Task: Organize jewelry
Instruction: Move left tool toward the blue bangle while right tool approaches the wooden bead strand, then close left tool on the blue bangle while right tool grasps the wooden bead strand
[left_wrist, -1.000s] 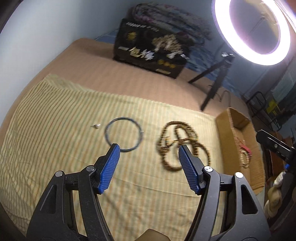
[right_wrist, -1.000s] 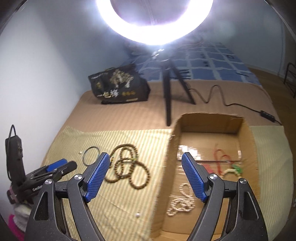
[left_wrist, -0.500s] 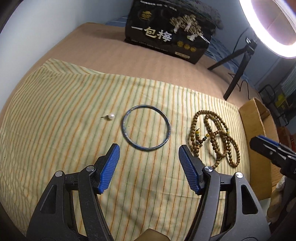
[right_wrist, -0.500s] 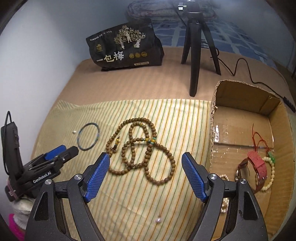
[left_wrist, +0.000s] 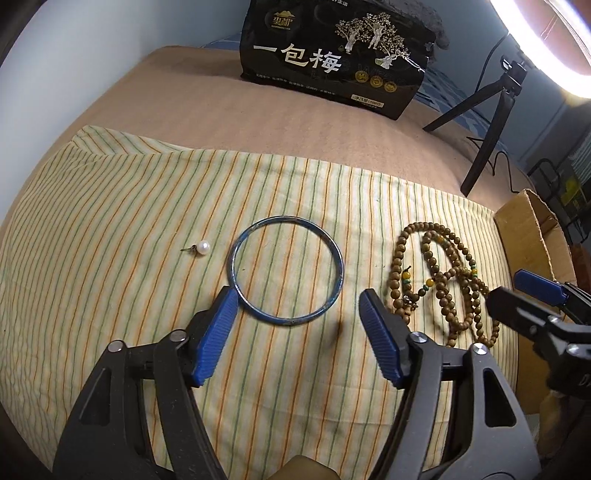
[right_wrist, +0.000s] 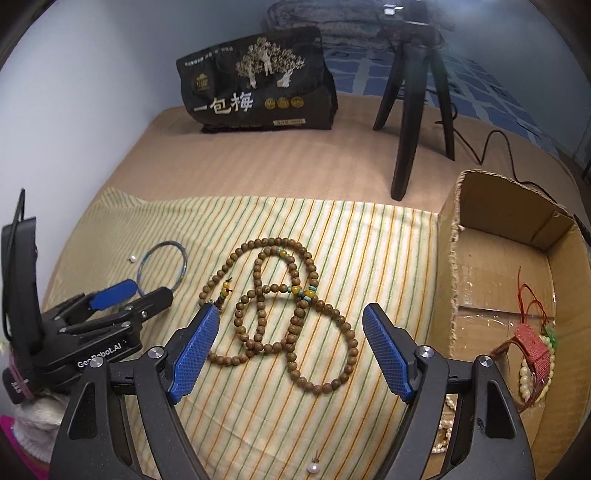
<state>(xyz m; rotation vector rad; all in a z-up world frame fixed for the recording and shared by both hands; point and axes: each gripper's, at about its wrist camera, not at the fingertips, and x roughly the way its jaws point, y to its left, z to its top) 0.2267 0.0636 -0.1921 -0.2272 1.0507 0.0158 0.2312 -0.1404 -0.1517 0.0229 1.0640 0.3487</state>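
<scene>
Bangle (left_wrist: 287, 271) flat | bead necklace (right_wrist: 284, 314) long axis running away | left gripper (left_wrist: 295, 321) fingers opening, empty | right gripper (right_wrist: 290, 338) apart, empty

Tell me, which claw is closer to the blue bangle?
Left. The left claw, its jaws opening, hangs just in front of the bangle, nothing between them. The right claw hangs over the wooden beads, off to the bangle's side.

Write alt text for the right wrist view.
The right hand-held gripper hangs open over a brown bead necklace on a striped cloth. A cardboard box at right holds bracelets; the left hand-held gripper, jaws opening, is by a blue bangle.
</scene>
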